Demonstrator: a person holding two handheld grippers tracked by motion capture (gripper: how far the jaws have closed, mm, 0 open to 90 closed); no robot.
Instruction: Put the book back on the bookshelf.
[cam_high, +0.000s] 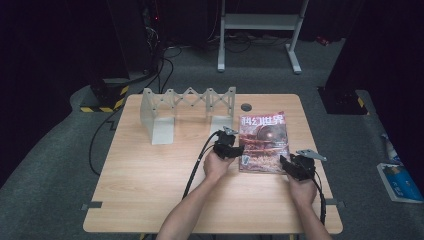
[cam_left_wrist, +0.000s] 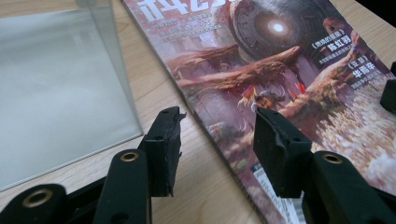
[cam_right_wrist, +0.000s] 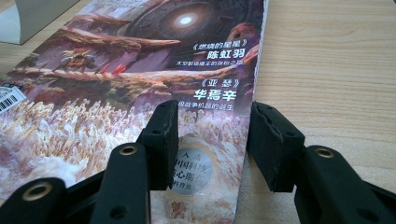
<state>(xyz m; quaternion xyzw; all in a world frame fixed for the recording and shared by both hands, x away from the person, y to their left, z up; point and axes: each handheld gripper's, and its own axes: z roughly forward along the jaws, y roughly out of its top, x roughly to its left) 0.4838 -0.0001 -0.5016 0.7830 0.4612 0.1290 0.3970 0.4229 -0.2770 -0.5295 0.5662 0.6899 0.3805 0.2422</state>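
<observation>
A magazine (cam_high: 263, 142) with a reddish fantasy cover lies flat on the wooden table (cam_high: 150, 170), right of centre. My left gripper (cam_high: 235, 149) is at its lower left edge. In the left gripper view the gripper (cam_left_wrist: 217, 116) stands open astride that edge, one jaw over bare wood and the other over the cover (cam_left_wrist: 280, 70). My right gripper (cam_high: 287, 162) is at the magazine's lower right corner. In the right gripper view it (cam_right_wrist: 215, 109) is open too, its jaws straddling the right edge of the cover (cam_right_wrist: 140, 70). Neither grips the magazine.
A grey expanding file rack (cam_high: 187, 107) stands at the table's back left, and its nearest plate (cam_left_wrist: 56, 84) rises just left of my left gripper. A round black grommet (cam_high: 245, 107) sits behind the magazine. A blue and white box (cam_high: 400, 180) lies on the floor at right.
</observation>
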